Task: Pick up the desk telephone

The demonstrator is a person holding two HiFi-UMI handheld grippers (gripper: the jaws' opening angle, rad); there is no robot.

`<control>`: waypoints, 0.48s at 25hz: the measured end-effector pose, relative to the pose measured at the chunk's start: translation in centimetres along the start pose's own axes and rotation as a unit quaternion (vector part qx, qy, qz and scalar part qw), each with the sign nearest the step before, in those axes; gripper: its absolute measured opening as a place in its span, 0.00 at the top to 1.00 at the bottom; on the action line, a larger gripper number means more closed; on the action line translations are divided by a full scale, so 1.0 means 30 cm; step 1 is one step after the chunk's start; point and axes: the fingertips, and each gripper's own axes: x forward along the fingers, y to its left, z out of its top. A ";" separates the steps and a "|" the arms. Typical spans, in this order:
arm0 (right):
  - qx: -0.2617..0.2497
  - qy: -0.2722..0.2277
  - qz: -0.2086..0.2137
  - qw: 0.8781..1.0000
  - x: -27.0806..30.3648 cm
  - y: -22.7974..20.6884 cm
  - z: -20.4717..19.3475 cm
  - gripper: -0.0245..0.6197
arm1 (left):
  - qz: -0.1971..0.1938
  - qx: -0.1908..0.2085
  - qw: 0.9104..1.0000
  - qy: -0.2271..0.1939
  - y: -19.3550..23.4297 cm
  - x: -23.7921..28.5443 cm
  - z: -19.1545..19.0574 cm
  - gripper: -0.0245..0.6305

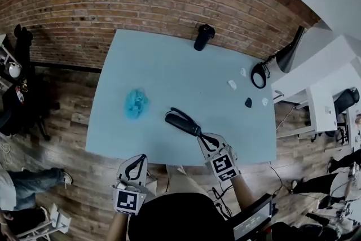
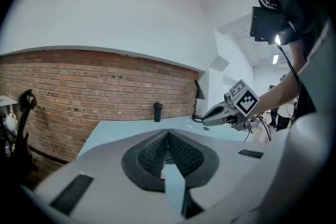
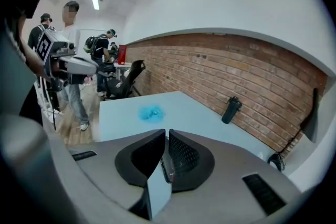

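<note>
The black desk telephone lies slantwise on the light blue table, near its front edge. My right gripper is just behind the telephone's near end, low over the table's edge. In the right gripper view its jaws stand only a narrow slit apart and press on nothing. My left gripper hangs in front of the table edge, left of the telephone and off the table. In the left gripper view its pads meet at the tips with nothing between them.
A crumpled blue cloth lies left of the telephone. A black bottle stands at the far edge by the brick wall. A black cable loop and several small bits lie at the right. People stand by chairs beyond the table's left end.
</note>
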 end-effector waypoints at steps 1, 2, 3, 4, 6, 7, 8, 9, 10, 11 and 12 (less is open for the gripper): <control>-0.006 0.013 0.026 1.000 0.039 -0.012 -0.026 0.89 | 0.015 -0.002 1.000 0.003 0.012 0.009 0.007 0.94; -0.010 0.027 0.053 0.998 0.076 -0.022 -0.054 0.87 | 0.027 -0.003 1.000 0.007 0.019 0.018 0.014 0.94; -0.011 0.039 0.078 0.996 0.113 -0.035 -0.080 0.85 | 0.038 -0.001 0.999 0.012 0.022 0.031 0.020 0.94; -0.011 0.050 0.099 0.994 0.150 -0.053 -0.105 0.84 | 0.047 0.002 0.999 0.015 0.024 0.049 0.027 0.94; -0.009 0.068 0.135 0.988 0.223 -0.085 -0.151 0.82 | 0.065 0.005 0.998 0.019 0.020 0.085 0.037 0.94; -0.007 0.077 0.155 0.985 0.257 -0.092 -0.176 0.81 | 0.073 0.003 0.997 0.022 0.014 0.098 0.036 0.94; -0.004 0.089 0.176 0.980 0.292 -0.094 -0.204 0.80 | 0.082 -0.002 0.996 0.027 0.009 0.109 0.032 0.94; -0.002 0.101 0.197 0.975 0.327 -0.093 -0.231 0.78 | 0.091 -0.007 0.995 0.031 0.004 0.120 0.025 0.94; 0.000 0.113 0.217 0.970 0.360 -0.090 -0.256 0.76 | 0.099 -0.012 0.994 0.036 -0.001 0.131 0.016 0.94; 0.000 0.127 0.235 0.964 0.390 -0.086 -0.281 0.72 | 0.108 -0.016 0.993 0.040 -0.008 0.142 0.007 0.94; -0.001 0.140 0.251 0.958 0.416 -0.079 -0.306 0.69 | 0.115 -0.021 0.992 0.044 -0.017 0.151 -0.002 0.94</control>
